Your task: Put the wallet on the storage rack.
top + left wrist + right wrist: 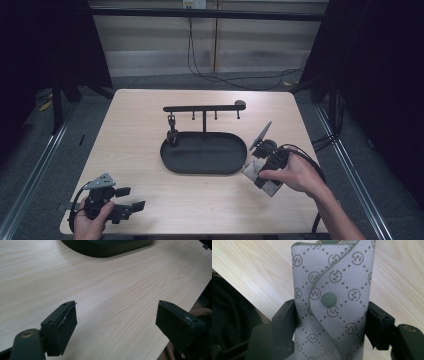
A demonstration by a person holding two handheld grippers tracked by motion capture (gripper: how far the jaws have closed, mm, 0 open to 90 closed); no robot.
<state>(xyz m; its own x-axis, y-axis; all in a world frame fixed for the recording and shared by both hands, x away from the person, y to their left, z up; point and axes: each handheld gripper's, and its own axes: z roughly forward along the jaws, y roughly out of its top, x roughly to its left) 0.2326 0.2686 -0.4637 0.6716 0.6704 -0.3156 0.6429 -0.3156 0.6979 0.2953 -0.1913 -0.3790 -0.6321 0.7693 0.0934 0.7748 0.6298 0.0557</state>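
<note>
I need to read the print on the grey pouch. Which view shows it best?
The right gripper view: the pouch sits close up between the right hand-held gripper's jaws, monogram print and snap button clear. The high view shows it small; the left gripper view looks elsewhere.

The pouch ran off the frame's bottom edge; the tray beyond it was cropped at top.

My left matte-black two-jaw gripper: grey three-cornered plate on top, brass screw, trailing black cable. My right matte-black gripper: square rubbery pads. Bare forearms.
</note>
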